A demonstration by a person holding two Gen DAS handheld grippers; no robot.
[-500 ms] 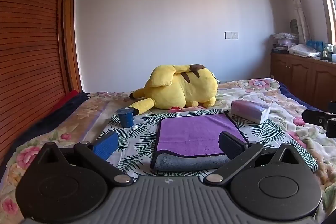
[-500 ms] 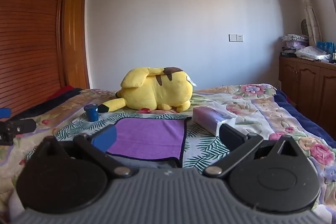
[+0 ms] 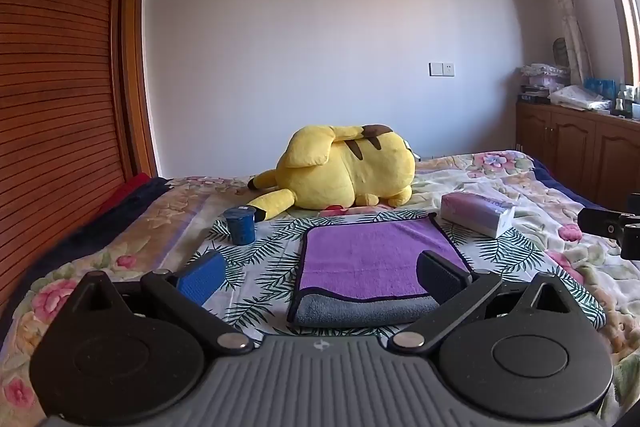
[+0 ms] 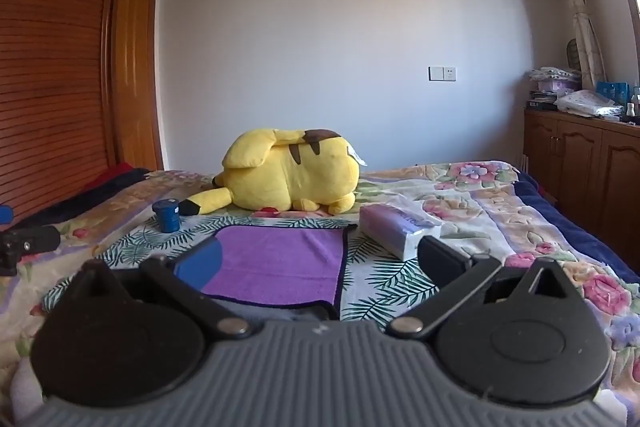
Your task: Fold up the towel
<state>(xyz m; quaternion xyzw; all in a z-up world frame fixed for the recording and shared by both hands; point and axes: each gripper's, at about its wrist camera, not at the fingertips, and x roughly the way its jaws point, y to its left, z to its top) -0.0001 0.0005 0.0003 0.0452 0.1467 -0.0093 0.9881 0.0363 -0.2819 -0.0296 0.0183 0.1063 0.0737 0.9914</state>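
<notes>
A purple towel (image 3: 368, 259) with a dark hem lies folded on the bed, its grey underside showing along the near edge (image 3: 360, 313). It also shows in the right wrist view (image 4: 280, 263). My left gripper (image 3: 320, 277) is open and empty, held just short of the towel's near edge. My right gripper (image 4: 318, 263) is open and empty, near the towel's near right corner. The right gripper's tip shows at the right edge of the left wrist view (image 3: 612, 227); the left gripper's tip shows at the left edge of the right wrist view (image 4: 24, 247).
A yellow plush toy (image 3: 344, 171) lies behind the towel. A small blue cup (image 3: 240, 225) stands to the towel's left, a tissue pack (image 3: 476, 213) to its right. The floral bedspread (image 3: 120, 259) spreads all around. A wooden wardrobe (image 3: 52, 107) is left, cabinets (image 3: 580, 147) right.
Both grippers have drifted slightly; the views are almost the same. The towel has not moved.
</notes>
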